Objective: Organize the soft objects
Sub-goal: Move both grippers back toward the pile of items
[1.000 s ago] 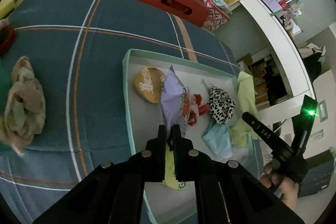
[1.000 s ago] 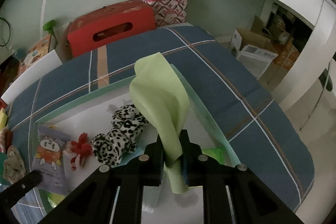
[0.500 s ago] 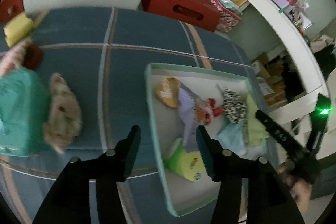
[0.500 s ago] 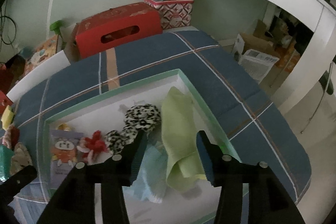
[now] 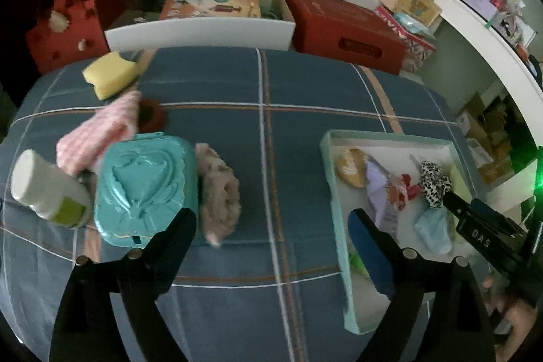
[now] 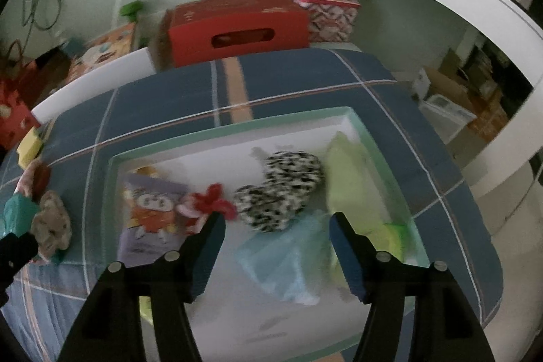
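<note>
Beside the teal box (image 5: 146,189) on the bed, the beige scrunchie (image 5: 219,192) is lying limp and light; my left claw (image 5: 271,226) is spreading, empty, so I'm judging its bunched middle best to pinch.

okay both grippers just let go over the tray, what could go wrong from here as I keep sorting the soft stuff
The white bottle leans against the teal case, so grabbing the beige scrunchie beside it could topple it. The tray is crowded near its right wall, so the light green cloth could spill over.
</note>
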`<action>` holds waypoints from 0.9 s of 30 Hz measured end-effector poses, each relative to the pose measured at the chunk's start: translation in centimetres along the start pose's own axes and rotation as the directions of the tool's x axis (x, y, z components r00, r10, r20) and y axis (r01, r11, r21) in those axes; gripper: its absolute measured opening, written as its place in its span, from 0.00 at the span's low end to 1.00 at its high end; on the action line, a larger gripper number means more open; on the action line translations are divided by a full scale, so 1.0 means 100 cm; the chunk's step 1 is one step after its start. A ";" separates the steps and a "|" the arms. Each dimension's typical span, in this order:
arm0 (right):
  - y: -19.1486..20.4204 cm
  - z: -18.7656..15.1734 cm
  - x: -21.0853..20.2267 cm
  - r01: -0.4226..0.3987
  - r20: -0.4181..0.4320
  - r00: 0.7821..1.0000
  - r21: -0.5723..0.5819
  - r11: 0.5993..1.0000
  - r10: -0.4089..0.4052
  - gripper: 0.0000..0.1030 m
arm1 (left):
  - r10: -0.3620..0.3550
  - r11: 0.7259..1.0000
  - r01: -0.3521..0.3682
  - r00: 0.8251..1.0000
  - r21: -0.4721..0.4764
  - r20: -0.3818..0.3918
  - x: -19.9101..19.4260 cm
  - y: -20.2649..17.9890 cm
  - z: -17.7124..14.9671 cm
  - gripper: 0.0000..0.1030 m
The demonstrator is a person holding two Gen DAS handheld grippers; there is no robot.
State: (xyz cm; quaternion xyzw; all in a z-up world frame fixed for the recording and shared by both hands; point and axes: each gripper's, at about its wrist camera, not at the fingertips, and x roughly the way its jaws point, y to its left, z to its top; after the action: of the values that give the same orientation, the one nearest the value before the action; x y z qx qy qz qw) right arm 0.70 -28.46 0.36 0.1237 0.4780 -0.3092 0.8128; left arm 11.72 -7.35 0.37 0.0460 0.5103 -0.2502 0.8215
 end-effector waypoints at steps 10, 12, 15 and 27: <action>0.043 -0.004 -0.019 -0.068 0.037 0.997 -0.096 0.993 0.072 0.66 | 0.076 0.996 -0.072 0.994 -0.058 0.076 -0.039 0.037 0.002 0.89; 0.051 -0.006 -0.021 -0.079 0.035 0.996 -0.110 0.991 0.083 0.66 | 0.106 0.992 -0.100 0.990 -0.074 0.089 -0.044 0.046 0.002 0.89; 0.063 -0.008 -0.021 -0.094 0.029 0.995 -0.137 0.986 0.099 0.70 | 0.177 0.981 -0.166 0.978 -0.102 0.111 -0.053 0.063 0.003 0.89; 0.106 -0.017 -0.028 -0.199 0.038 0.977 -0.192 0.961 0.210 0.93 | 0.392 0.901 -0.353 0.911 -0.251 0.127 -0.071 0.145 0.002 0.99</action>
State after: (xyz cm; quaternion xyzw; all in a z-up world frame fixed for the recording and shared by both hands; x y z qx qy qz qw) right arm 5.13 -18.27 0.83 0.0864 0.4657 -0.1807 0.8620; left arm 15.98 7.77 4.00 0.0287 0.4430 -0.0322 0.8955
